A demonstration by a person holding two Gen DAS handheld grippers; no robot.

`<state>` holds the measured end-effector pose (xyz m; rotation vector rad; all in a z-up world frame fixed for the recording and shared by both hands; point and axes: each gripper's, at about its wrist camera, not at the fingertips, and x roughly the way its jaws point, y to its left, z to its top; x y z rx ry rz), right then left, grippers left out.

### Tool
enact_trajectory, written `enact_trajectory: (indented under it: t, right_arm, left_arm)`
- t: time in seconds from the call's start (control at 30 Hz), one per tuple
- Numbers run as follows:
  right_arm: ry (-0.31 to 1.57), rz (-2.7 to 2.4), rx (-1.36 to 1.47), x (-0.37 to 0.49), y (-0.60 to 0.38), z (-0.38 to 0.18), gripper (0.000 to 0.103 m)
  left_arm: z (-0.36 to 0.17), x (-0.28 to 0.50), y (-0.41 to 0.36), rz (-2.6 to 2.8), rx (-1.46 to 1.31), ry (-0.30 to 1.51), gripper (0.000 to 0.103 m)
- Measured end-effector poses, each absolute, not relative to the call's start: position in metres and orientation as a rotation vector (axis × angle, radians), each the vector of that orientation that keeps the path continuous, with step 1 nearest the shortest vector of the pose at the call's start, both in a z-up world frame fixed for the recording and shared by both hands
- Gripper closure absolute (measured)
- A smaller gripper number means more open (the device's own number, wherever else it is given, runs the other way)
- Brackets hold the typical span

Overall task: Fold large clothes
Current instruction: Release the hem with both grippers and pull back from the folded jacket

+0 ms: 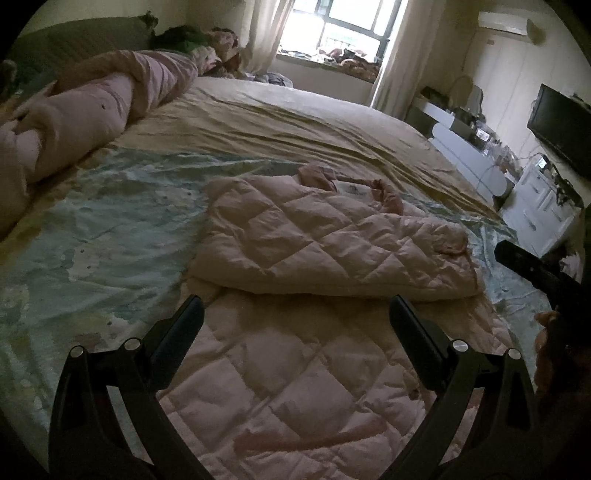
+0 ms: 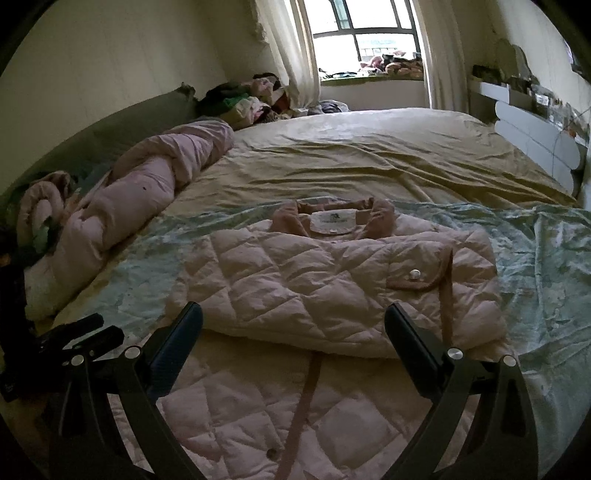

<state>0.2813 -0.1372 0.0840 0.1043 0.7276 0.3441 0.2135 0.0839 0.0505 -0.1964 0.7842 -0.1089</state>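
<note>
I see my left gripper (image 1: 295, 321) and right gripper (image 2: 293, 325) both spread wide with nothing between their fingers, low in each frame above the pink quilted jacket (image 2: 332, 280), which lies mid-frame on the bed (image 2: 369, 158), its upper part folded over the lower.

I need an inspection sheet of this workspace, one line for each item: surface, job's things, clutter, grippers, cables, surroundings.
Surface: bed, beige sheet wrinkled, pale green cover under the work.
Job's things: pink quilted jacket, upper part folded over the lower part, collar toward the window.
Clutter: rolled pink duvet along the left; clothes pile at the far corner.
Grippers: left gripper open, empty; right gripper open, empty.
Cables: nothing seen.
Surroundings: window, curtains, television.
</note>
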Motion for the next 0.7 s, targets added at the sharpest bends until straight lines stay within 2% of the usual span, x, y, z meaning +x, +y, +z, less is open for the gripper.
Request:
enact_trajectory:
  t: [0.7]
  right_arm:
    - [0.666,0.401,0.055,0.242,-0.117,0.112,0.004]
  left_arm:
    - [0.077,0.160,0.091,-0.080,-0.156,0.713,0.009]
